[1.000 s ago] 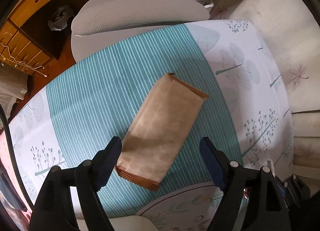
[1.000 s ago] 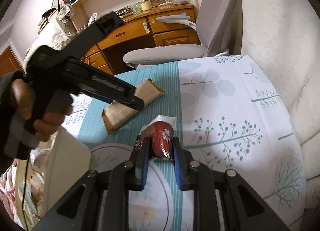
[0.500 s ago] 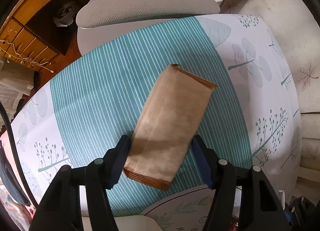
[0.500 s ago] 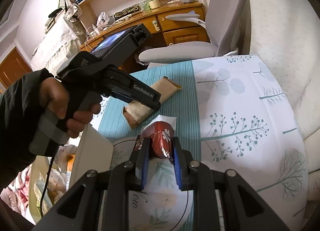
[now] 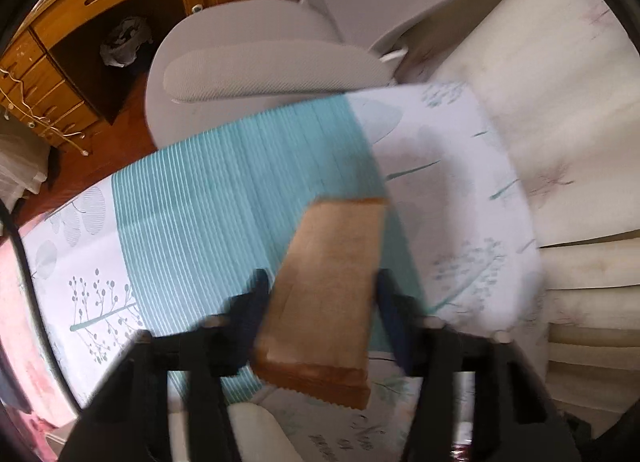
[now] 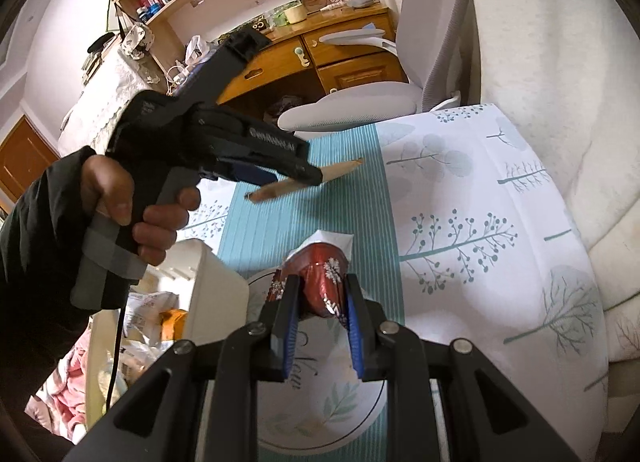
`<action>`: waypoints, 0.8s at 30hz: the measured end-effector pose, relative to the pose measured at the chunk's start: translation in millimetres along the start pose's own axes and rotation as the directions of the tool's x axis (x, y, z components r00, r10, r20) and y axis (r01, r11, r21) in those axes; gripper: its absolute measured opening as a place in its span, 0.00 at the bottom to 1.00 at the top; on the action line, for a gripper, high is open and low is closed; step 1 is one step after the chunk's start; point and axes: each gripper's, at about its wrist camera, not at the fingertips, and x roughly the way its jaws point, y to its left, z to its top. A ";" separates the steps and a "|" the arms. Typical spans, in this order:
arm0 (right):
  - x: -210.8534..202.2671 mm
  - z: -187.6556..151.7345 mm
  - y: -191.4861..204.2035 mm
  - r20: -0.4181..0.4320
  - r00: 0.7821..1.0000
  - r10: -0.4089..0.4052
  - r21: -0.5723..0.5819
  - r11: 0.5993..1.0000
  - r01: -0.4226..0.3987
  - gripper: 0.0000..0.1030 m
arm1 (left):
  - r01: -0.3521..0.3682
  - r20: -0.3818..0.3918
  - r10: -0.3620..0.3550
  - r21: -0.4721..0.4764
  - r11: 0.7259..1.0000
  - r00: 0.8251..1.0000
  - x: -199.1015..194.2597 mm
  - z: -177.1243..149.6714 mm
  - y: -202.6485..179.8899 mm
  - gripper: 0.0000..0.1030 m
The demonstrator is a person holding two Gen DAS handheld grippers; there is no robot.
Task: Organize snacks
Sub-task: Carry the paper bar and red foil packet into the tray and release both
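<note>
Right tool (image 6: 320, 322): clamped on red foil snack packet with white flower print (image 6: 322, 278), above surface with white-and-teal leaf-print cloth (image 6: 480, 222). Left tool (image 5: 320, 302): jaws just closed, pinching tan flat paper snack pack (image 5: 328, 294), raised off cloth. Beyond: grey office chair (image 5: 260, 66).

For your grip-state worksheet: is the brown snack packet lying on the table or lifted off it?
Lifted: the left gripper clamps the brown packet, which hangs clear above the striped cloth.
</note>
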 end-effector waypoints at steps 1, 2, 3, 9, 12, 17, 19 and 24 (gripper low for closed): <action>-3.1 -1.1 1.8 0.002 1.000 0.000 0.002 1.000 0.000 0.21 | 0.029 0.008 -0.029 -0.021 0.999 1.000 -8.6 -1.0 -0.2 0.07; -7.7 -2.4 4.7 0.006 1.000 0.001 0.002 1.000 -0.001 0.21 | 0.052 0.013 -0.052 -0.032 0.998 0.999 -14.5 -2.4 0.7 0.07; -10.7 -3.2 6.2 0.008 1.000 0.001 0.001 1.000 -0.001 0.21 | 0.076 0.029 -0.075 -0.039 0.996 0.997 -23.2 -4.7 0.8 0.07; -26.1 -10.6 16.2 0.019 1.000 0.001 -0.003 1.000 -0.001 0.21 | 0.091 0.053 -0.089 -0.036 0.995 0.995 -53.7 -24.2 0.5 0.07; -30.0 -13.1 20.9 0.025 1.000 0.009 0.000 1.000 -0.009 0.21 | 0.093 0.058 -0.090 -0.041 0.995 0.994 -65.4 -35.6 8.1 0.07; -32.9 -15.3 28.8 0.044 0.998 0.034 0.002 0.999 -0.034 0.21 | 0.077 0.063 -0.075 -0.037 0.996 0.995 -70.5 -46.8 22.2 0.23; -34.5 -15.8 32.7 0.057 0.996 0.062 0.003 0.998 -0.063 0.21 | 0.052 0.066 -0.050 -0.021 0.998 0.997 -68.7 -46.1 25.0 0.30; -36.5 -19.7 45.2 0.087 0.983 0.162 -0.019 0.987 -0.161 0.21 | -0.001 0.055 0.002 -0.020 1.000 0.998 -58.8 -35.6 35.4 0.48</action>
